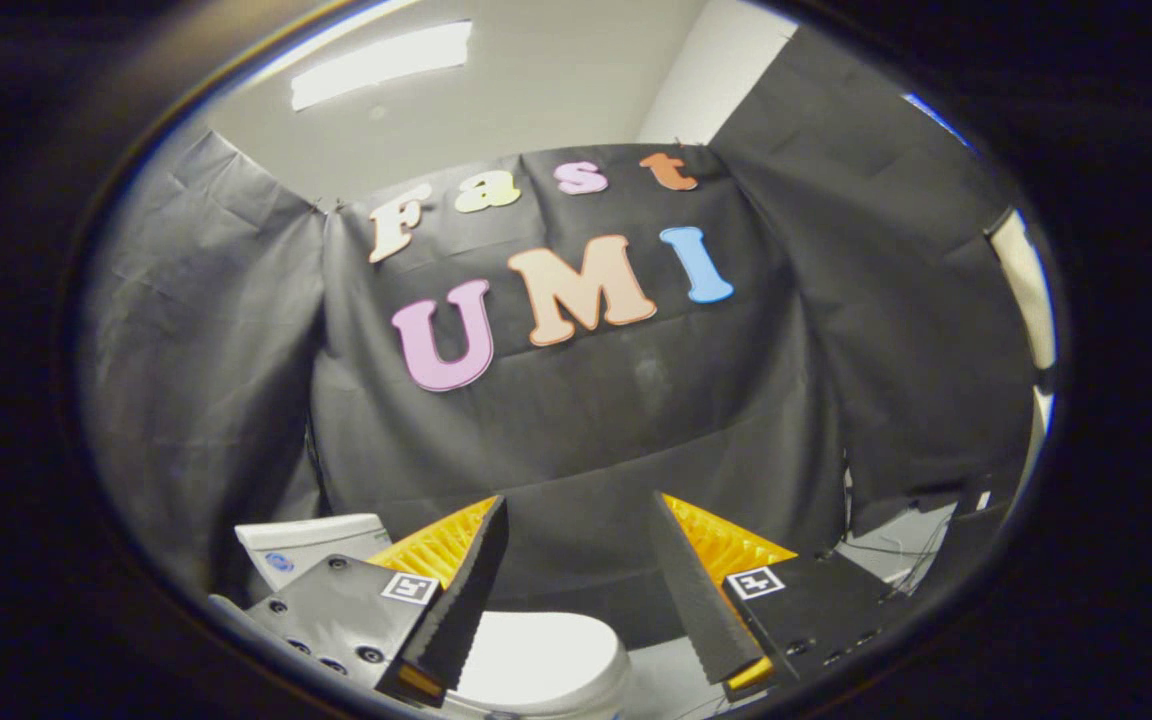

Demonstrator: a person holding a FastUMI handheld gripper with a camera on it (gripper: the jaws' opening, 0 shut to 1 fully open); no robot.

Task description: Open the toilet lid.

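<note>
We see the gripper (576, 575) with its 2 fingers spread wide apart and nothing between them but air. Below and between the fingers lies the toilet lid (536, 660), a smooth white rounded shell that looks closed down flat, and to the left, past the left finger, stands the white toilet tank (311, 545). The fingers are well above the lid and apart from it.

We judge the lid to be rigid moulded plastic: light for its size, stiff, glossy and so rather slippery under a pinch. It turns on a hinge at the tank end (hidden from us here), so it will swing up in an arc rather than lift straight. We would take hold at the front rim (618, 668), farthest from the tank, where leverage is best: slip 1 finger under the lip and the other on top, or simply hook and push upward. We would raise it gently, lest it slam back against the tank.
</note>
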